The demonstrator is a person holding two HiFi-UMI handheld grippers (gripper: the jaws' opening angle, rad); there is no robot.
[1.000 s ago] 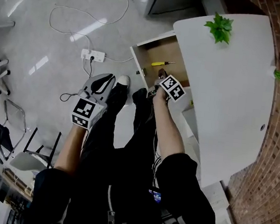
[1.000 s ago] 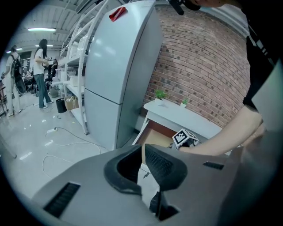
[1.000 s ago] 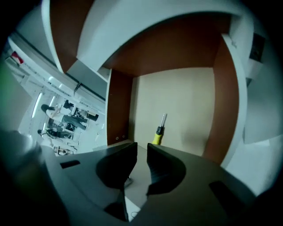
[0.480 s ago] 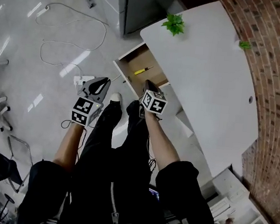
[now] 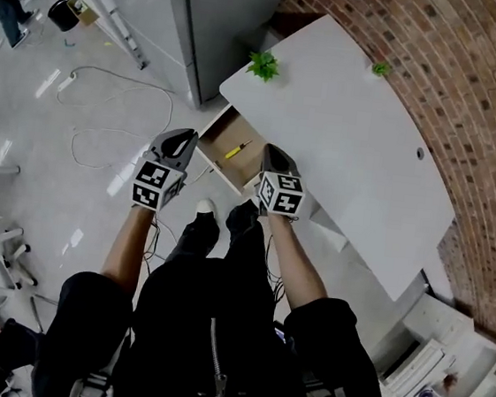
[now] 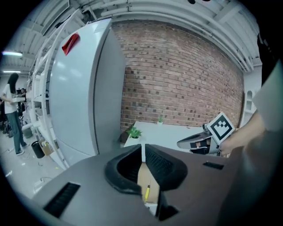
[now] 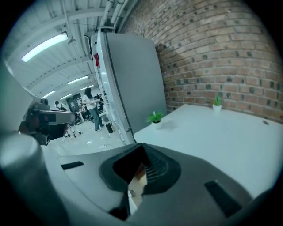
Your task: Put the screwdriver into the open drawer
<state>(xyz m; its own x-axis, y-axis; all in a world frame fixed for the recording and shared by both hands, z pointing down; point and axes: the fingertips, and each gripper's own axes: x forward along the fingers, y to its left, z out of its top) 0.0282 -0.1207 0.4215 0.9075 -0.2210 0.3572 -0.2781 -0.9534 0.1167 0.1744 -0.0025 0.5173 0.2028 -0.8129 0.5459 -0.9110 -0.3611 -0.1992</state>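
Head view: yellow-handled screwdriver [image 5: 237,149] lies inside open wooden drawer [image 5: 221,137] under white desk [image 5: 352,143]; left gripper [image 5: 182,139] jaws together, empty; right gripper [image 5: 274,159] jaws together, empty; both flank drawer.

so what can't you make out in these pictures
Drawer back: head view, covered by the white desk top.
Screwdriver tip: too small in the head view. In the left gripper view only a yellow sliver shows, the rest behind the shut jaws of the left gripper.
Screwdriver in the right gripper view: hidden by the shut jaws of the right gripper.
Far people: too small, both gripper views.
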